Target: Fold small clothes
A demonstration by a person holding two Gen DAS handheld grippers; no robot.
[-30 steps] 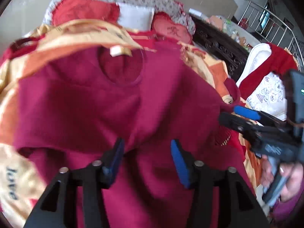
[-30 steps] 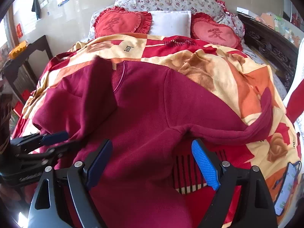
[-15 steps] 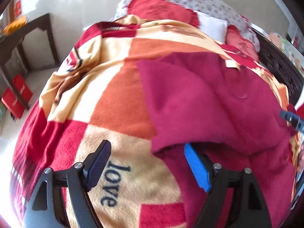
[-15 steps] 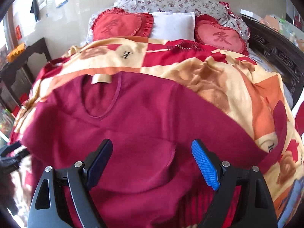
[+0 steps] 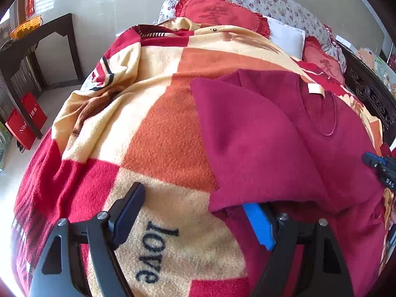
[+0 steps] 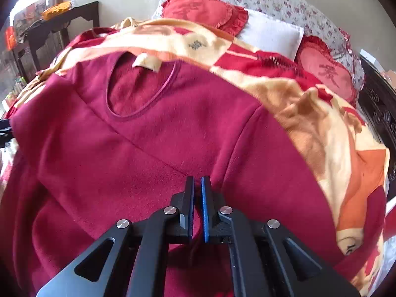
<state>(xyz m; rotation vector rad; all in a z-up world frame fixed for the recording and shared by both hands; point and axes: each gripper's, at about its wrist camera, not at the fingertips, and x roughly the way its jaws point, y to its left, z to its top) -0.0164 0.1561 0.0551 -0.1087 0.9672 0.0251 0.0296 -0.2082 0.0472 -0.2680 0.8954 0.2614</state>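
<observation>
Sweater point(image 6: 153, 148), maroon, lies lengthwise on the blanket point(image 5: 158, 128), neckline toward the pillows point(image 6: 269, 34). Right hand-held gripper point(image 6: 197, 185) has just closed, pinching its fabric; left hand-held gripper point(image 5: 195, 205) stands spread at its folded edge.

Open blanket point(image 5: 158, 133) lies clear left of the maroon sweater point(image 5: 267, 143). A dark side table point(image 5: 37, 42) borders the bed's left; pillows point(image 6: 205, 10) crowd its head.
</observation>
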